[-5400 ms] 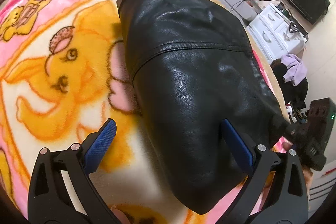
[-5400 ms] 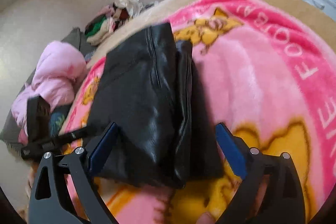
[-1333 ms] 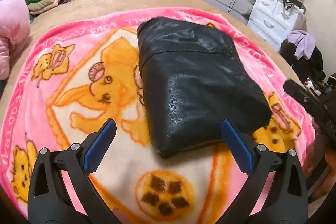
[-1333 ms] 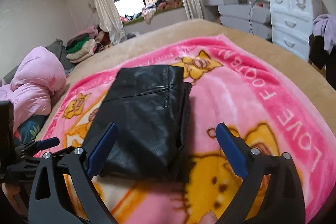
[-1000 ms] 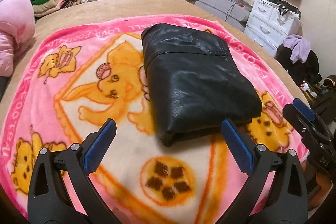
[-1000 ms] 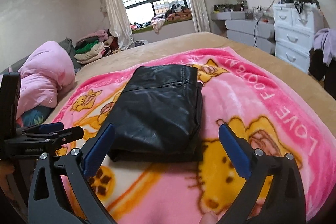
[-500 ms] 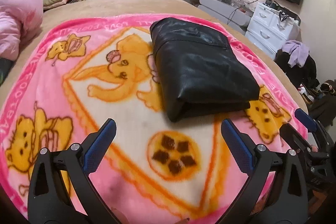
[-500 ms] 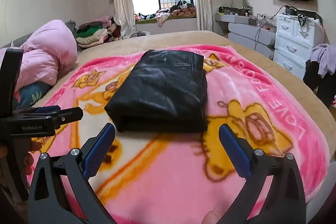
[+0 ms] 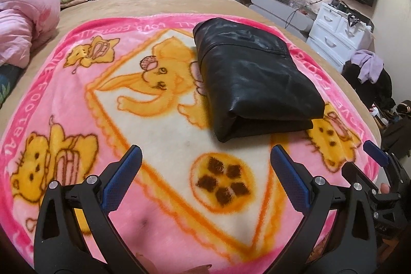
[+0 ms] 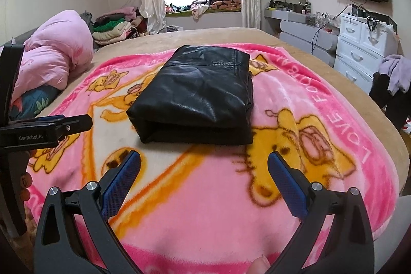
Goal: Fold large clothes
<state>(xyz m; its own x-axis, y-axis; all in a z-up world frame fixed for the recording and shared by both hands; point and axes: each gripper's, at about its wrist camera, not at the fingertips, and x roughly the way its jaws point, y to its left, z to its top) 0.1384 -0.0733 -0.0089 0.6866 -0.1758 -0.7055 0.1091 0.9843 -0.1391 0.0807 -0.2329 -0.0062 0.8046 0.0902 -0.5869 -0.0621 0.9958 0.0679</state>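
Left wrist view: both grippers (image 9: pixel 206 176) (image 10: pixel 204 175) wide, farther back from folded jacket (image 9: pixel 254 78) vs earlier

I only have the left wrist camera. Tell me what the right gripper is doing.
Observer: The right gripper is open and empty, short of the folded black leather jacket.
Operator: Report the jacket's right edge.
Observer: The layers stack roughly flush there, with none trailing onto the pink blanket.
Operator: Now describe my left gripper from outside.
Observer: The left gripper hangs off the jacket's left side, clear of it.
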